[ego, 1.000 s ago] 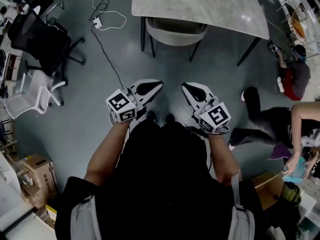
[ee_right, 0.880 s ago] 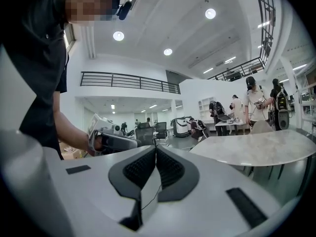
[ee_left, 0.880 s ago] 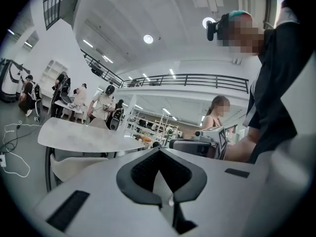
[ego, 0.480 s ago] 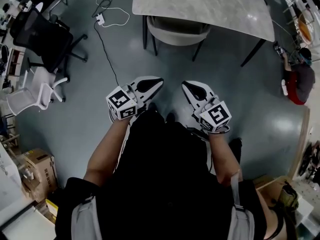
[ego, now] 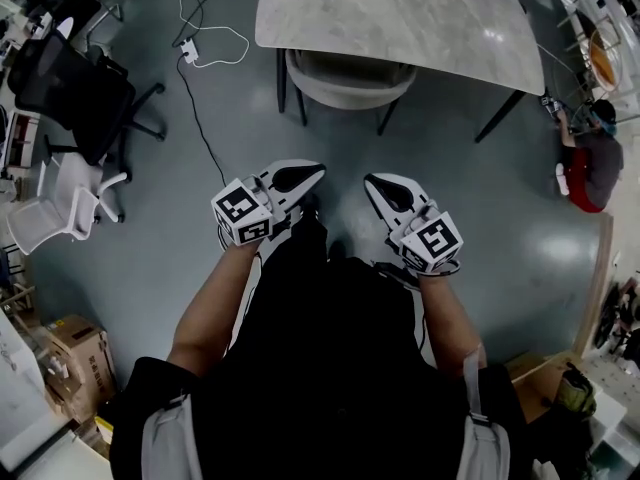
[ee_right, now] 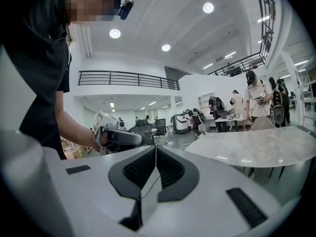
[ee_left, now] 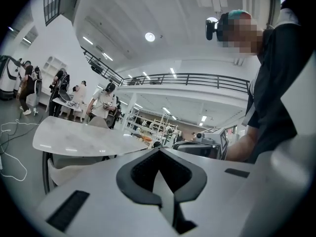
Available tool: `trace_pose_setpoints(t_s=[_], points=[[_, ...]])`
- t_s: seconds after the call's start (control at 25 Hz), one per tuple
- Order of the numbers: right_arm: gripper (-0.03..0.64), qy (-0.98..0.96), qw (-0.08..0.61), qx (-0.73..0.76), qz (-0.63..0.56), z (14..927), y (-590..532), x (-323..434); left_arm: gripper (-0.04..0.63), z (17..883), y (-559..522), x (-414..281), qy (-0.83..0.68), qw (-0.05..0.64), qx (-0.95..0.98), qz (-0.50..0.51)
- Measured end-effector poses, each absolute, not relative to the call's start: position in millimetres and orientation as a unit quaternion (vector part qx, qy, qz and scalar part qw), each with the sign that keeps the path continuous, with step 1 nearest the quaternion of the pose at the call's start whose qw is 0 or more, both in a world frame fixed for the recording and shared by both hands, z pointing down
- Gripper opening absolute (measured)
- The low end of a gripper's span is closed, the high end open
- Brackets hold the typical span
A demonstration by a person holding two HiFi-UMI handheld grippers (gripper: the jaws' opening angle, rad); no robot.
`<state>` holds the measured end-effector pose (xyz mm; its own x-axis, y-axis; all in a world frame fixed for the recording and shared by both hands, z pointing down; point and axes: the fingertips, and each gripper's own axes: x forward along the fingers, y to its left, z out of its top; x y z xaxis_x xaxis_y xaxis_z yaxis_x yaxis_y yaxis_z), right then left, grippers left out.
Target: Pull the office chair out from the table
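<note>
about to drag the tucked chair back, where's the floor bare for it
Bare floor spreads in front of the beige chair and rightward to the person in red. The left is crowded: power strip, black office chair, white chair.

The table [ego: 400,18] top looks like pale marbled stone, smooth with soft glare; its legs [ego: 497,115] look like dark metal. The chair [ego: 350,73] shell is smooth, matt beige. The floor [ego: 180,248] is glossy grey. The left gripper [ego: 312,171] and right gripper [ego: 372,181] are matt white plastic, with dark ribbed pads [ee_left: 143,174]. The 2 boxes [ego: 70,353] are brown cardboard.
</note>
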<state>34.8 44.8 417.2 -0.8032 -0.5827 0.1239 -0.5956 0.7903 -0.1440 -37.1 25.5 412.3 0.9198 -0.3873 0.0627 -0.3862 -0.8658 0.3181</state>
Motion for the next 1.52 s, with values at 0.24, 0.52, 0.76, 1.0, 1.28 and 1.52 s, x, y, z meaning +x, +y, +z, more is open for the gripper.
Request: trace_pose_setpoints(t_s=[0.24, 0.52, 0.76, 1.0, 1.28, 1.52], points=[[0.02, -0.937, 0.065, 0.331, 0.09, 424, -10, 19, 0.008, 413, -29, -52, -0.184, 0.17, 0.968, -0.011], [0.02, -0.928, 0.072, 0.353, 0.094, 422, -66, -8, 0.008, 414, -86, -75, -0.162, 0.175, 0.971, -0.017], [0.02, -0.922, 0.065, 0.371, 0.088, 413, -102, -22, 0.008, 417, -124, -82, -0.144, 0.18, 0.973, -0.017], [0.02, -0.922, 0.089, 0.37, 0.08, 420, -125, -22, 0.008, 421, -151, -85, -0.143, 0.182, 0.973, -0.007], [0.02, -0.923, 0.092, 0.364, 0.085, 427, -160, 3, 0.008, 427, -187, -70, -0.162, 0.175, 0.971, 0.003], [0.02, -0.929, 0.121, 0.34, 0.083, 441, -197, 28, 0.008, 435, -222, -48, -0.181, 0.18, 0.967, 0.009]])
